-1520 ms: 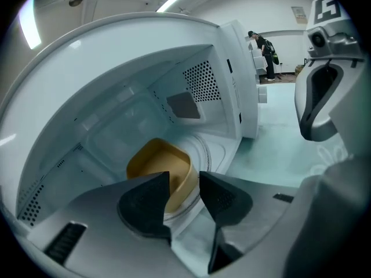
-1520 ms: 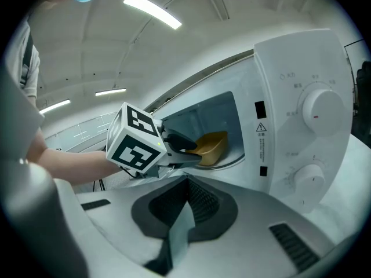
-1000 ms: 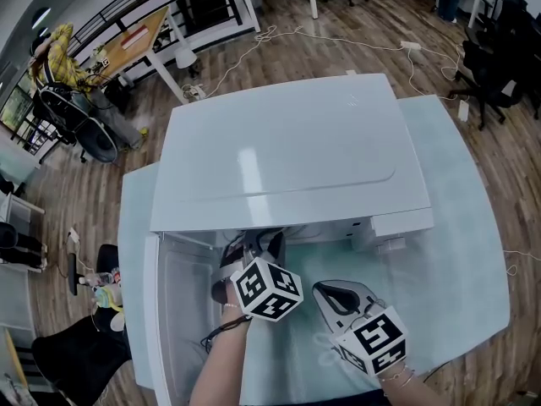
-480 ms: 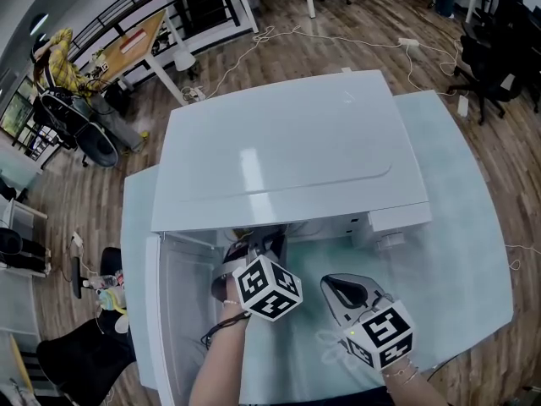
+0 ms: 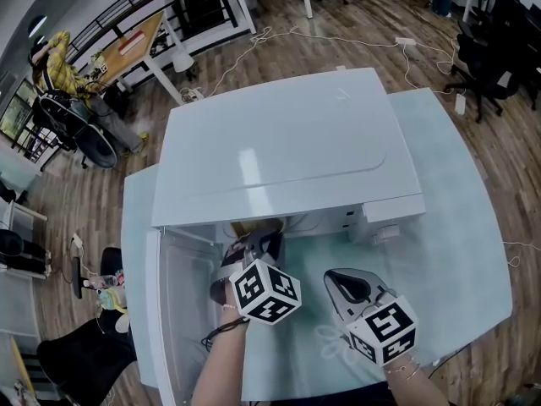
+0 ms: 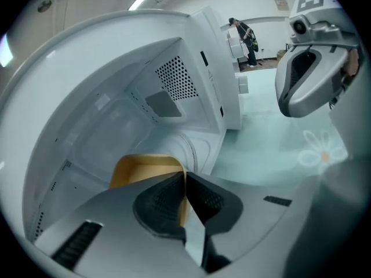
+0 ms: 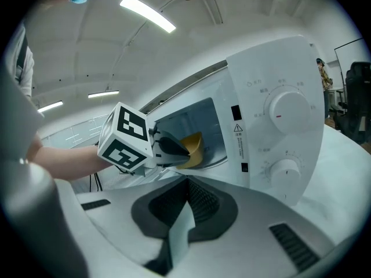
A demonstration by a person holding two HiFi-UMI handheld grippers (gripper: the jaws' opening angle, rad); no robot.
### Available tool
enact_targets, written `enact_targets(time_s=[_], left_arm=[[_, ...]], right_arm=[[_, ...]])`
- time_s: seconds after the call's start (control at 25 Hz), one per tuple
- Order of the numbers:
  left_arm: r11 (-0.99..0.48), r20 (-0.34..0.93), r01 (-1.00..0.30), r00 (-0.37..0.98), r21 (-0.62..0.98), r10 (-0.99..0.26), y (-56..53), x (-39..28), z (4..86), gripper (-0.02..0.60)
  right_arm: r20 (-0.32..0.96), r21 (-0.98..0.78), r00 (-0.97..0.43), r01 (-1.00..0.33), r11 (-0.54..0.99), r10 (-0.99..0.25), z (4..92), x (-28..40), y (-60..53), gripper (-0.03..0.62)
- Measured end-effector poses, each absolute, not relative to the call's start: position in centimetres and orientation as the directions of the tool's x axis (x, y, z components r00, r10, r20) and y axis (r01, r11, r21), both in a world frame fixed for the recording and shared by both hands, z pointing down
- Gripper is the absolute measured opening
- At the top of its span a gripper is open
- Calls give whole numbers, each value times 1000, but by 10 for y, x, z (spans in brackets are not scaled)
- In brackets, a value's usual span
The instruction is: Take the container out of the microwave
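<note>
- Head view: the microwave (image 5: 287, 142) stands on the pale tabletop (image 5: 456, 252) with its door (image 5: 182, 303) swung open. The left gripper (image 5: 254, 242) reaches into the opening. Only a yellow sliver of the container (image 5: 245, 228) shows under the top edge, so it is inside the cavity. The right gripper (image 5: 342, 282) hangs out in front over the tabletop, apart from the microwave.
- Left gripper view: the fingers (image 6: 165, 198) have just been closing and are now pinched on the near wall of the yellow container (image 6: 145, 169), one pad inside the rim and one outside. It sits on the cavity floor. To my eye the wall is thin, so the container is probably light and a bit bendy. A rim pinch like this may flex or let it tip, so I'd keep it level and low on the way out. The fingers hide most of the inside, and I cannot tell whether anything is in it.
- Right gripper view: its own fingers (image 7: 203, 198) are together with nothing between them. Beyond them the left gripper (image 7: 184, 153) holds the container (image 7: 195, 145) by its edge, just inside the microwave (image 7: 278, 114) opening.
</note>
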State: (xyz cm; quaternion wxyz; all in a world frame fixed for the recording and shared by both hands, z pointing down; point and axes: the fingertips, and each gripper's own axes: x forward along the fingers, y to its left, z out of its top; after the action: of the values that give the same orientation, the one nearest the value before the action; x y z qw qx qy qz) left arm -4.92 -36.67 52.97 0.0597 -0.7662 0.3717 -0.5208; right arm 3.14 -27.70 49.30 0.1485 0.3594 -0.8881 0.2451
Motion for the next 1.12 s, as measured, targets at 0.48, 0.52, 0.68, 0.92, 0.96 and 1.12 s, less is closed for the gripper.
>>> enact_targets(time_s=[0.48,0.52,0.68,0.92,0.96,1.12], left_arm=[[-715,738,-559,247,-421,-628,-311,-34,519,25],[-716,735,-559,255,-419,-629,-306,-32,517,25],[-712,717,-566,277,-416,-639,-286,-30,514,25],[-701,672,-576,320,-421,-668,-254,-32,486,25],[-700,664,-578,330,-419,-671,-248,-33,480,25],[-692,621,-600,378,-401,-687,-229,-31,458,25]], right_arm=[[405,-308,-696,-714,629,-592,470,25,-255,9],[403,-304,-695,-715,629,-595,469,24,-251,9],[401,-298,-686,-724,622,-606,467,22,-235,9],[402,-287,-671,-738,610,-623,458,17,-206,9],[403,-284,-670,-739,611,-623,456,15,-201,9],[389,-255,-661,-747,614,-642,441,10,-184,9]])
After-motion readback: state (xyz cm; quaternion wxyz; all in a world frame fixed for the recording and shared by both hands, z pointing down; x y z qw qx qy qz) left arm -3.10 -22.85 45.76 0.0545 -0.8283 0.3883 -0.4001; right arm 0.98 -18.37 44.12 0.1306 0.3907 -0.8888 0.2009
